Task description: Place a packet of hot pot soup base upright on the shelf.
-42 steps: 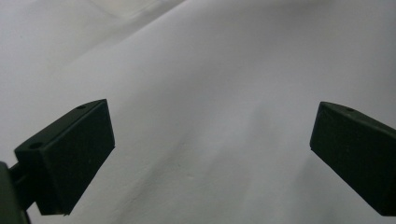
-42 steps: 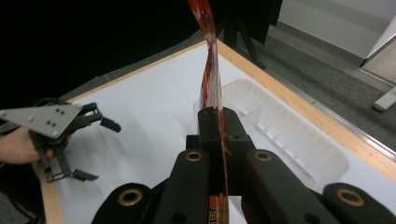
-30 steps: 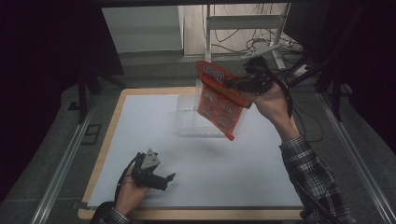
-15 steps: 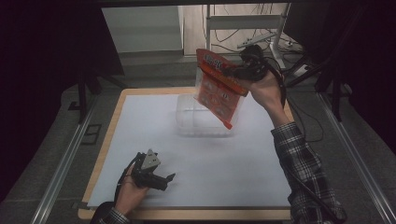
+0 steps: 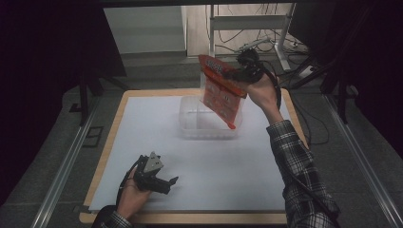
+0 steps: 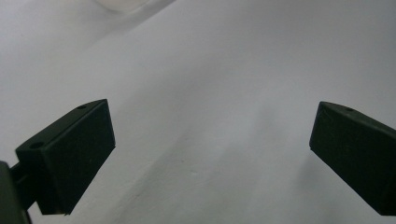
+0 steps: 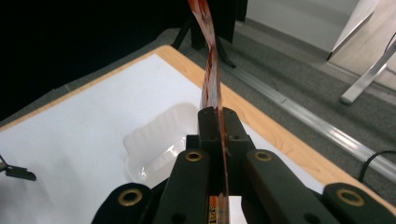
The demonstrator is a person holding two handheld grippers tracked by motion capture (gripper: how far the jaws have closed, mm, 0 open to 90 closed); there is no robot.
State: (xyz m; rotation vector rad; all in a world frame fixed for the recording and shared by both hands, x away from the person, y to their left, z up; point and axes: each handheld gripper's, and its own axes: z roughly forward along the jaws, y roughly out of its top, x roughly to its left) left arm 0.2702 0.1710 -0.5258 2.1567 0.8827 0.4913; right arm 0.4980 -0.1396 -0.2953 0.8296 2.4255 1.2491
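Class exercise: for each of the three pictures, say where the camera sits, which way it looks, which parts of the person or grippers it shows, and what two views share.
High view: above the near edge, looking forward and down at the table; both forearms, left gripper, right gripper.
Left gripper view: on the left gripper, facing bare white surface between open jaws.
Right gripper view: on the right gripper, facing the clamped red packet.
Shared: clear tub in the high and right gripper views.

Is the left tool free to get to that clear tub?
Probably yes: the left tool is open and empty, with bare white sheet between it and the tub; the red packet hangs over the far side.
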